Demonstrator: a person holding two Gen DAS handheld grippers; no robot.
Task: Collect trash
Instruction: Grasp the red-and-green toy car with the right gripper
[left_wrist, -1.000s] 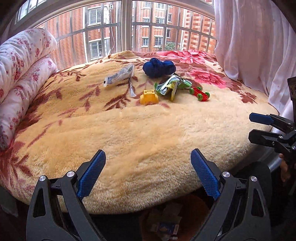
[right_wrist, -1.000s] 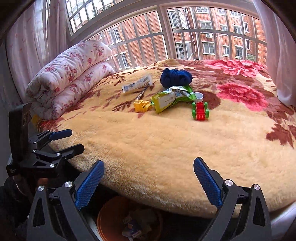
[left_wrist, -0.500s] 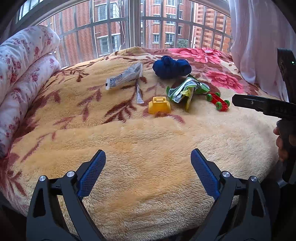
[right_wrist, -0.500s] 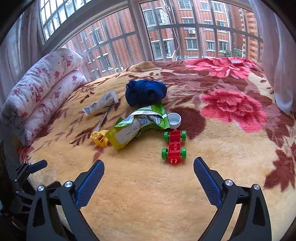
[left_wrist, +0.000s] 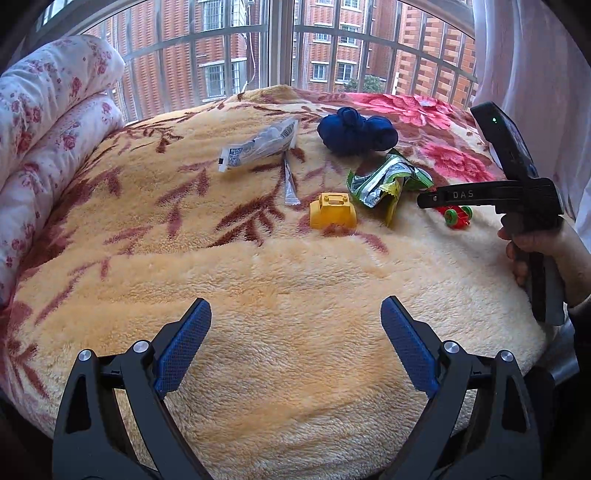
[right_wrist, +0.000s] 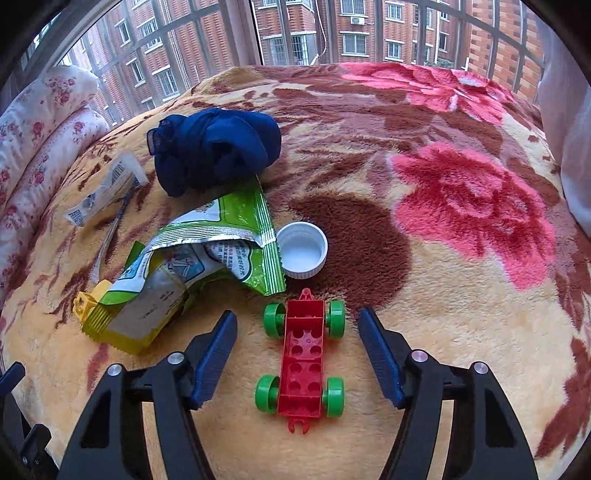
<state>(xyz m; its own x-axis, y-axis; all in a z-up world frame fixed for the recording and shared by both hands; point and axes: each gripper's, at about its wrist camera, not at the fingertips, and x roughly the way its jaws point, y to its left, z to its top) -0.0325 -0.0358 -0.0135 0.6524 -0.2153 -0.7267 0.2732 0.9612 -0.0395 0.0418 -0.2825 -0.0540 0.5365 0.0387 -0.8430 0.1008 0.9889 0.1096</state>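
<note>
Red toy car (right_wrist: 304, 354), yellow toy block (left_wrist: 332, 211), blue cloth bundle (right_wrist: 214, 147) – on floral blanket (right_wrist: 461, 258).

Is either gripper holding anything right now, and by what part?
Nothing is held. The left gripper is open over bare blanket. The right gripper is open astride the red toy car chassis with green wheels, not touching it.

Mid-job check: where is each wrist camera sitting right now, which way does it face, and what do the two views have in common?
Left wrist: low over the near edge of the blanket, facing the window; open left gripper in front, right gripper and right hand at the right edge.
Right wrist: close above the red toy car, facing the window; its own open fingers flank the car.
Shared: green snack wrapper, blue cloth bundle, yellow toy block, white wrapper, toy car.
</note>
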